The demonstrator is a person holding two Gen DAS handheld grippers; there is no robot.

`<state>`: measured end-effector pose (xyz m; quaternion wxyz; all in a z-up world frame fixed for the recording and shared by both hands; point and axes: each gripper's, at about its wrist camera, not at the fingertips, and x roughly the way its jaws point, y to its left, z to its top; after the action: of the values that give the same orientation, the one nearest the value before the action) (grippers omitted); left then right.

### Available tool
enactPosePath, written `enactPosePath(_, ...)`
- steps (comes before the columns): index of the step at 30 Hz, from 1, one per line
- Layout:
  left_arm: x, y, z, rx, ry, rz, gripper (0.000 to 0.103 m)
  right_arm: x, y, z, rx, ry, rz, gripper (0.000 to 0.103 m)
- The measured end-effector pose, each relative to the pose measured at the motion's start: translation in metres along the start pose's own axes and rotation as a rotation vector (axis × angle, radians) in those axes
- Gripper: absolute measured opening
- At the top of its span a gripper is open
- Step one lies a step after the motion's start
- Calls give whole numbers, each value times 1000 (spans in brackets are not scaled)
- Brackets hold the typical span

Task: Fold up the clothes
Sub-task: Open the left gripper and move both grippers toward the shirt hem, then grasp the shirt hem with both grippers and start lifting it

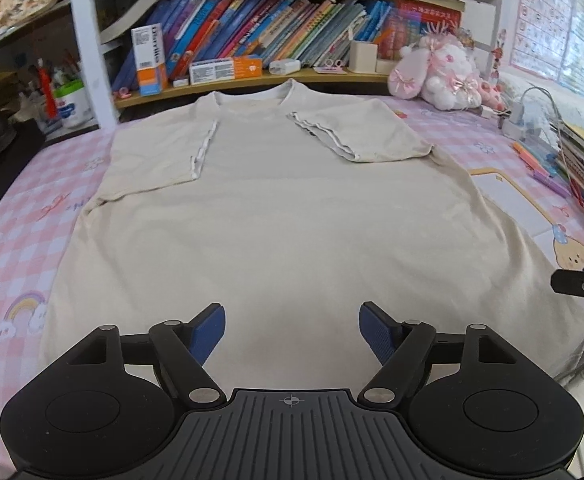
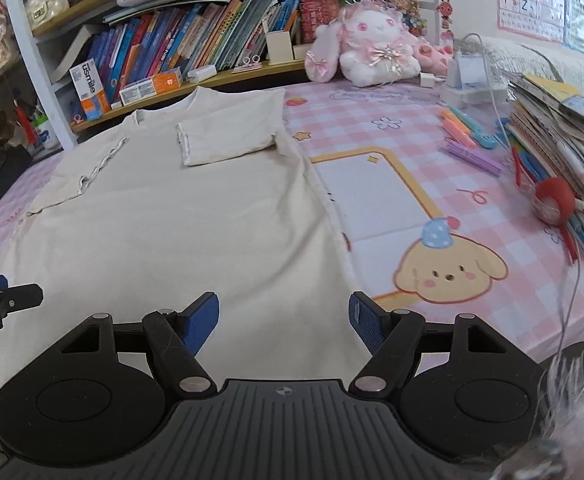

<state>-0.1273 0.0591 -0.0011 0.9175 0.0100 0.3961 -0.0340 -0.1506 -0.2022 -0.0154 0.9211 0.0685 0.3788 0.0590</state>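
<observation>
A cream T-shirt [image 1: 276,216] lies flat on the pink checked table cover, collar toward the bookshelf, with both short sleeves folded inward onto the body. In the right wrist view the same T-shirt [image 2: 164,224] fills the left half. My left gripper [image 1: 292,330] hangs open above the shirt's lower middle, nothing between its blue pads. My right gripper [image 2: 284,322] is open too, over the shirt's lower right edge, and holds nothing. Each view catches the other gripper's tip at its side edge.
A low bookshelf [image 1: 252,76] with books and boxes runs along the far edge. A pink plush rabbit [image 2: 372,40] sits at the back right. Markers [image 2: 472,144], a red ball [image 2: 554,200] and a stack of books [image 2: 564,144] crowd the right side, with cables.
</observation>
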Motion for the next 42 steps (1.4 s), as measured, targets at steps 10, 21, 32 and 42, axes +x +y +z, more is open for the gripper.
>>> enactPosePath(10,-29,-11,-24,-98,-2,94,82,-20,-37,-24,14,24,44,70)
enactPosePath(21,-67,18,-70,-215,-10,160,85,-38,-74,-46,76,70,76,68)
enactPosePath(32,-80,64,-111,-293,40,209,84,-15,-83,-50,2,198,180,56)
enactPosePath(42,-80,115,-125,-354,42,272,54,11,-86,-42,-5,262,177,45)
